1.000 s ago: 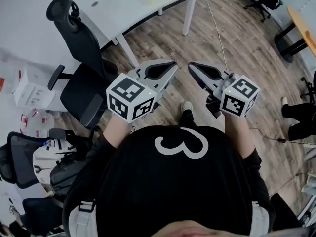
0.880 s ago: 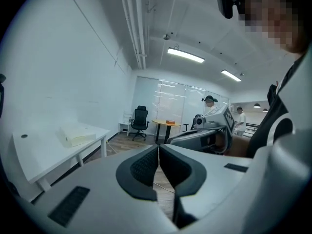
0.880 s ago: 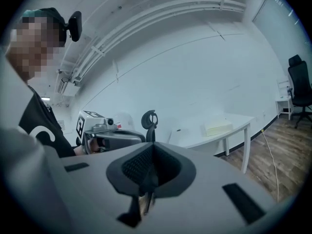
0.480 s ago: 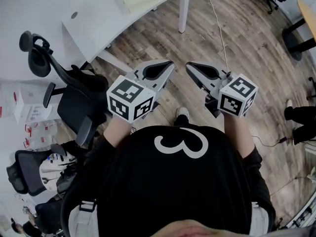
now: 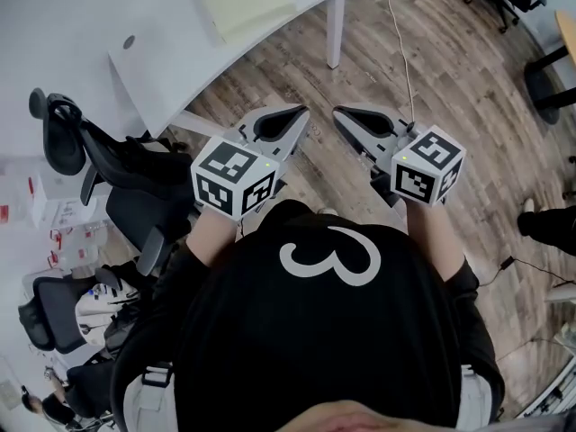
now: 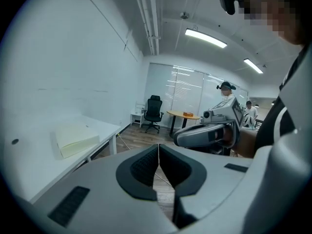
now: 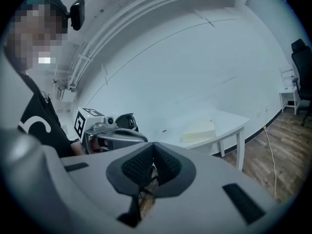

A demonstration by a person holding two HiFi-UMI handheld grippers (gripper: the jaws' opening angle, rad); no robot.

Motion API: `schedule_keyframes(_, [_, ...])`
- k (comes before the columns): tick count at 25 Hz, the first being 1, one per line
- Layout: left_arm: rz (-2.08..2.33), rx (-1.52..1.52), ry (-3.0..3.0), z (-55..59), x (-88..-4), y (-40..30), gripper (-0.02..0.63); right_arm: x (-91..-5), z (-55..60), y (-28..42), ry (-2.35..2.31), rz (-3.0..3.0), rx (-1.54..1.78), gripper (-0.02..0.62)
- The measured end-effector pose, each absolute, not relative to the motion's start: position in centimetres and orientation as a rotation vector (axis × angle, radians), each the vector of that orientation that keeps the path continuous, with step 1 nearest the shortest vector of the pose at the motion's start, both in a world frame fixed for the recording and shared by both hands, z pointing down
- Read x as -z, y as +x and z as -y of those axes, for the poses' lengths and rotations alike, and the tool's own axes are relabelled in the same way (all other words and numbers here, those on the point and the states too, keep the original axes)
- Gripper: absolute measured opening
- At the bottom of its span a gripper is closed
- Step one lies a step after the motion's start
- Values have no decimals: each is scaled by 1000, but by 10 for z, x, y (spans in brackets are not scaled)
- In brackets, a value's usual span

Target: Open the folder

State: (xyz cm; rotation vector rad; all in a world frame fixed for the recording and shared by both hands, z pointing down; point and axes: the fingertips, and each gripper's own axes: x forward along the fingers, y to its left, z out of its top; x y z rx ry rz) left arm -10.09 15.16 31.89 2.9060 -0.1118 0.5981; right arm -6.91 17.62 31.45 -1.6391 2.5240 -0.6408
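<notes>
Seen from above, a person in a black shirt holds the left gripper (image 5: 304, 111) and the right gripper (image 5: 337, 112) side by side at the centre of the frame, over a wooden floor. Both grippers have their jaws pressed together with nothing between them. The pale yellow folder (image 5: 245, 3) lies flat on the white table (image 5: 162, 34) at the upper left, well apart from both

We see the folder (image 5: 245, 3) lying on the surface (image 5: 171, 25) at eleven o'clock; a chair (image 5: 126, 174) stands at nine o'clock, beside the surface.
</notes>
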Motion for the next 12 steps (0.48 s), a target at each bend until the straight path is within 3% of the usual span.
schedule_keyframes(12, [99, -671, 2892, -59, -345, -50, 21, -336, -87, -19, -1613, -2515, 700, 25])
